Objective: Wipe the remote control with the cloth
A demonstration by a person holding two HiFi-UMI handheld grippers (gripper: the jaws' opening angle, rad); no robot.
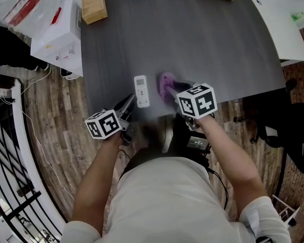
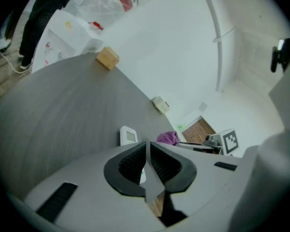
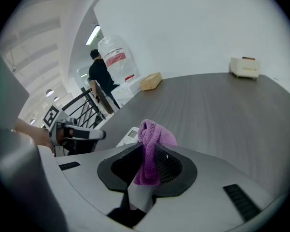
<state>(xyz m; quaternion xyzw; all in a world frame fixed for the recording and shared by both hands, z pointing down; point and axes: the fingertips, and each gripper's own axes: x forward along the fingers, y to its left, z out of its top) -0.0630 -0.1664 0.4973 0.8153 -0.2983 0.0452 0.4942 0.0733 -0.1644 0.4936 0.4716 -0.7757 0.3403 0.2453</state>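
Remote control [image 1: 141, 90] sits just beside cloth [image 1: 166, 86]; my R gripper [image 3: 146, 164] clamps cloth, L gripper [image 2: 148, 153] shut, empty. Approach step, I reckon; next: slide cloth onto remote.

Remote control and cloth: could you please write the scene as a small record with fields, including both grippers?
remote control: white, flat on the table, near its front edge
cloth: purple, bunched, just right of the remote control, not on it
right gripper: shut on the cloth
left gripper: shut, empty, tips by the remote control's near left corner
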